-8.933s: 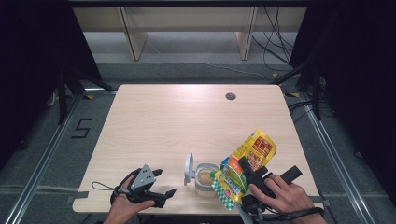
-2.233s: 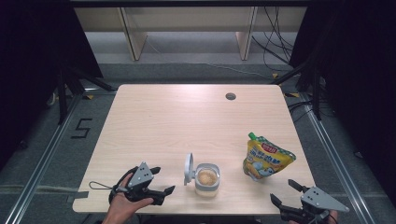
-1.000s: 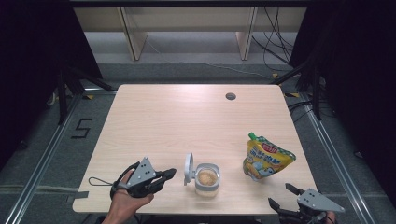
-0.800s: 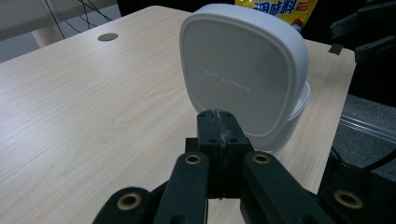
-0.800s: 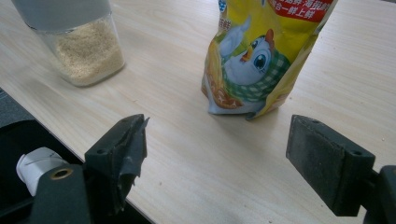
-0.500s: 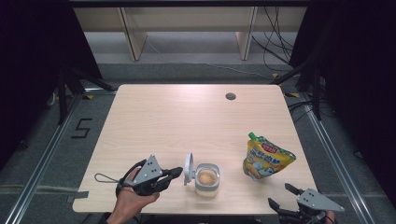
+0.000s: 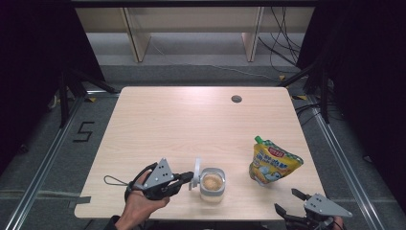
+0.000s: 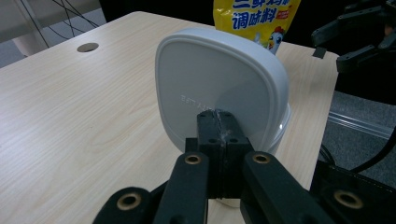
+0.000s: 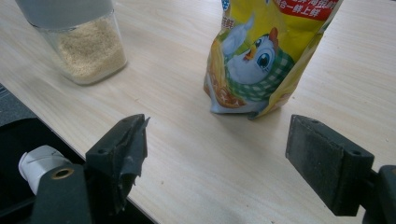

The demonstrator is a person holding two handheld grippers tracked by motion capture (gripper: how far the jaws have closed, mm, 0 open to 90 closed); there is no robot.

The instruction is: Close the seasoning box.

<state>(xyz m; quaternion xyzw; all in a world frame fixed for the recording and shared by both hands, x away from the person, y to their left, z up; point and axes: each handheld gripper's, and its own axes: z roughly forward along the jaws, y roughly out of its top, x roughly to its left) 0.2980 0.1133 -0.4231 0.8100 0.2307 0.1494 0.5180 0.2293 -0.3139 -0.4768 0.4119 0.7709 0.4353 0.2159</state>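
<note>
Jar [image 7: 212,184]: clear, holding pale granules, near the table's [image 7: 191,120] front edge.
Lid [image 8: 219,88]: white, hinged upright at the jar's left.
Left gripper [image 7: 187,177]: jaws pressed together, tips seemingly touching the lid.
Right gripper [image 7: 288,201]: jaws apart, holding nothing, at the table's edge.
Pouch [image 7: 273,162]: yellow, standing right of the jar.

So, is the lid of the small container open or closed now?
Open. The white lid stands upright at the side of the container, and the high view shows the beige powder inside from above.
</note>
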